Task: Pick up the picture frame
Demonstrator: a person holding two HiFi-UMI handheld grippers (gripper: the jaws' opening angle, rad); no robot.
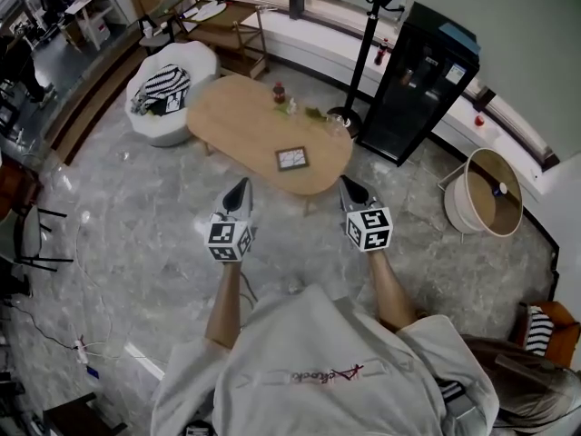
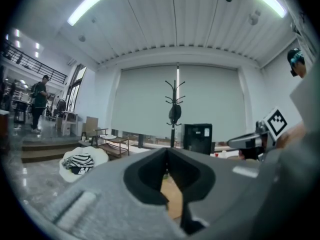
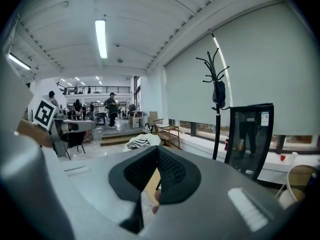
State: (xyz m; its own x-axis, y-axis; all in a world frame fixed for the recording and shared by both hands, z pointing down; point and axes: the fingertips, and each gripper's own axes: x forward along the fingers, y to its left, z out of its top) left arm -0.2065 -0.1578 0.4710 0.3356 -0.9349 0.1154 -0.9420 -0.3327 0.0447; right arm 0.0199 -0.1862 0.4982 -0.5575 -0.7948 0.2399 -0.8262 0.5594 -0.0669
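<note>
Over at the upper left of the head view a white armchair (image 1: 168,98) holds a striped cloth, and none of that matters to the job. Next along, below centre, the left tongs (image 1: 240,187) hang in the air ahead of the person, pinched fully closed with nothing between them; the left gripper view shows the same, the left tongs (image 2: 167,153) meeting at the tip with only a strip of wooden top showing through the gap behind. In the middle stands the oval wooden desk (image 1: 236,116), and the picture frame (image 1: 291,158) lies flat on it toward its lower right end, on its own, with a small bottle (image 1: 279,91) and a few bits well apart from it near the far edge. Nothing touches the frame. To its right, the right tongs (image 1: 349,185) are likewise closed and empty, which the right gripper view bears out (image 3: 156,152). Both pairs look to me short of the desk. Further right are a black cabinet (image 1: 419,80) and a round tub (image 1: 484,194). So I'd say the pick-up has not begun: the approach, opening a pair of tongs, gripping an edge and lifting all remain.
</note>
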